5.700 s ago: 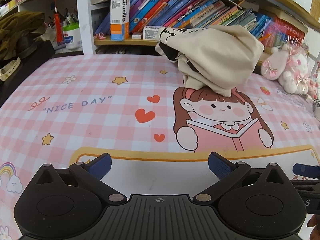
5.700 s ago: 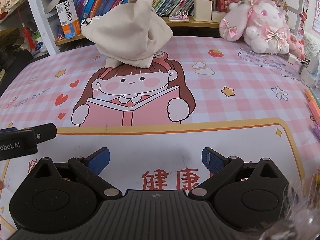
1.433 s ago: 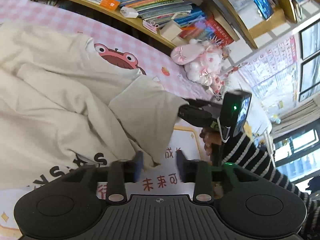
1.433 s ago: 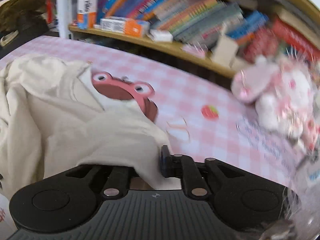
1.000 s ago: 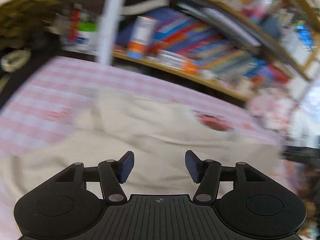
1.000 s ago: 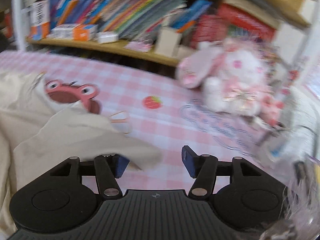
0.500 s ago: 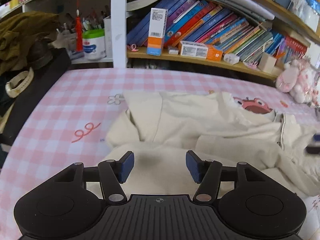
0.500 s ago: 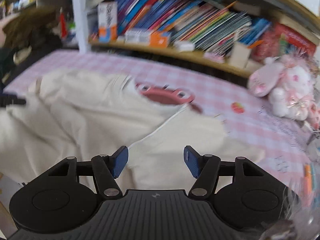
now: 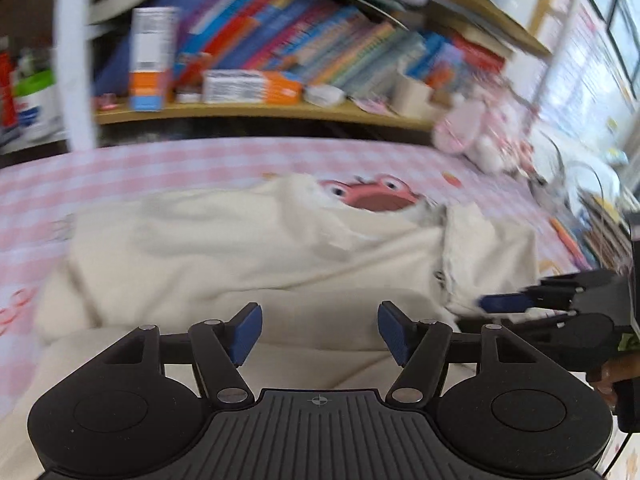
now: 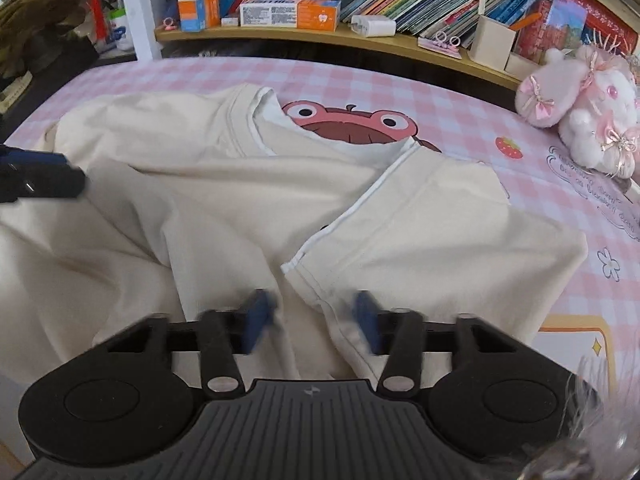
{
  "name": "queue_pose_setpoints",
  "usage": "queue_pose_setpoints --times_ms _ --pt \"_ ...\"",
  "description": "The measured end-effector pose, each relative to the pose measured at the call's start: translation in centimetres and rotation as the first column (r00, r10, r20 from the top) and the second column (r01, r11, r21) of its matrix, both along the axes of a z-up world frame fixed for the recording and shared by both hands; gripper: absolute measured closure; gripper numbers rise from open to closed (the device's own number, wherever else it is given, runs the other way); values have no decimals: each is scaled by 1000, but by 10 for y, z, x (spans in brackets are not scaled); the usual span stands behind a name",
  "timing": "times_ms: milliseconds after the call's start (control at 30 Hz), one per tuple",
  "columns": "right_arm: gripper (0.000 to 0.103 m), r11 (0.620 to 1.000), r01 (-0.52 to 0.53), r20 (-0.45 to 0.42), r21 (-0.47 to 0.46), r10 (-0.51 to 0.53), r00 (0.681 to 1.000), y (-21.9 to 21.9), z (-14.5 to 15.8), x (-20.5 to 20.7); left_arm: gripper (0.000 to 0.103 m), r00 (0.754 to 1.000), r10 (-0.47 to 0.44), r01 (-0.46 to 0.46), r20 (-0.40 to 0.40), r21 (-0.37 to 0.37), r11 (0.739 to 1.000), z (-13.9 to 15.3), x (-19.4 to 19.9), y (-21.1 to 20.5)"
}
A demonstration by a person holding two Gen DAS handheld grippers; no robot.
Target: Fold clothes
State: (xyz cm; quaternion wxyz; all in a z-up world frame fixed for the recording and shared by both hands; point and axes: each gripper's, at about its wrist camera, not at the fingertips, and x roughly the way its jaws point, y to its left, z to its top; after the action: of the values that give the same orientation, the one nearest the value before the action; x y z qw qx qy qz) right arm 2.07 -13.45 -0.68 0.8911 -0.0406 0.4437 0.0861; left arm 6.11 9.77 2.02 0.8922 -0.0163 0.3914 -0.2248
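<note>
A cream shirt lies spread and wrinkled on the pink checked mat, with a red frog face showing at its neck opening. My right gripper is low over the near part of the shirt. Its jaws are closing with a white-hemmed fold between the blurred fingertips, and a gap remains. In the blurred left wrist view, my left gripper hovers over the shirt. Its jaws are opening, with cloth beneath them and nothing gripped. The right gripper appears at the shirt's right edge, the left gripper at its left.
A low wooden shelf packed with books and boxes runs along the mat's far side. A pink plush rabbit sits at the far right. Dark clothing is piled off the mat's left end. A hand holds the right gripper.
Both grippers have come down closer to the spread shirt. The right jaws have narrowed around a fold. The left view has swung rightwards and its jaws stand slightly wider.
</note>
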Motion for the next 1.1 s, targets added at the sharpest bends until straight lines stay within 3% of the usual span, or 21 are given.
queue_pose_setpoints --times_ms 33,67,133,200,233,333,367,433,500,567,600,667,733,800,867,967,1100 --pt "88 1000 16 9 12 -16 1000 -3 2 0 37 1000 -10 10 -3 8 1000 -1 2 -5" --pt "91 999 43 24 23 -44 999 -9 6 -2 37 1000 -19 19 -6 15 1000 -2 3 -9" --pt "92 993 105 77 46 -108 991 -25 18 -7 37 999 -37 38 -12 30 999 -4 7 -18" --pt "92 977 207 161 53 -213 964 -55 39 -17 36 999 -46 47 -9 31 998 -3 5 -17" --pt "92 963 263 201 57 -269 942 -71 48 -22 34 999 -51 51 -8 31 998 -2 4 -16" --pt "92 876 482 258 14 -469 845 -135 62 -33 28 998 -61 61 6 37 997 0 0 -11" --pt "92 848 529 252 -32 -505 825 -152 61 -34 28 998 -62 62 8 40 997 0 0 -8" --pt "92 825 551 232 -127 -515 825 -165 53 -34 28 998 -55 55 5 45 997 0 -1 -6" --pt "87 799 561 225 -216 -518 825 -171 45 -35 28 999 -32 31 13 62 998 3 0 -2" --pt "61 800 562 252 -213 -510 822 -167 44 -42 28 1000 4 -5 27 56 998 7 -1 7" --pt "57 816 547 263 -186 -496 828 -163 45 -45 28 999 21 -23 31 47 999 9 -1 12" --pt "48 902 420 233 -98 -389 891 -144 49 -41 28 998 59 -60 31 40 997 12 1 26" --pt "41 964 264 196 -19 -255 947 -118 52 -33 28 994 107 -108 27 50 993 12 3 40" --pt "40 995 78 157 56 -86 984 -82 51 -22 28 987 160 -161 21 52 986 12 4 55" --pt "38 993 -75 138 95 61 989 -43 53 -10 28 978 208 -209 17 36 977 14 1 70" --pt "38 966 -244 142 80 231 962 11 53 7 28 963 270 -270 20 6 963 16 -9 88" --pt "37 931 -361 121 51 353 928 64 51 34 28 946 324 -324 21 -12 946 19 -26 105"
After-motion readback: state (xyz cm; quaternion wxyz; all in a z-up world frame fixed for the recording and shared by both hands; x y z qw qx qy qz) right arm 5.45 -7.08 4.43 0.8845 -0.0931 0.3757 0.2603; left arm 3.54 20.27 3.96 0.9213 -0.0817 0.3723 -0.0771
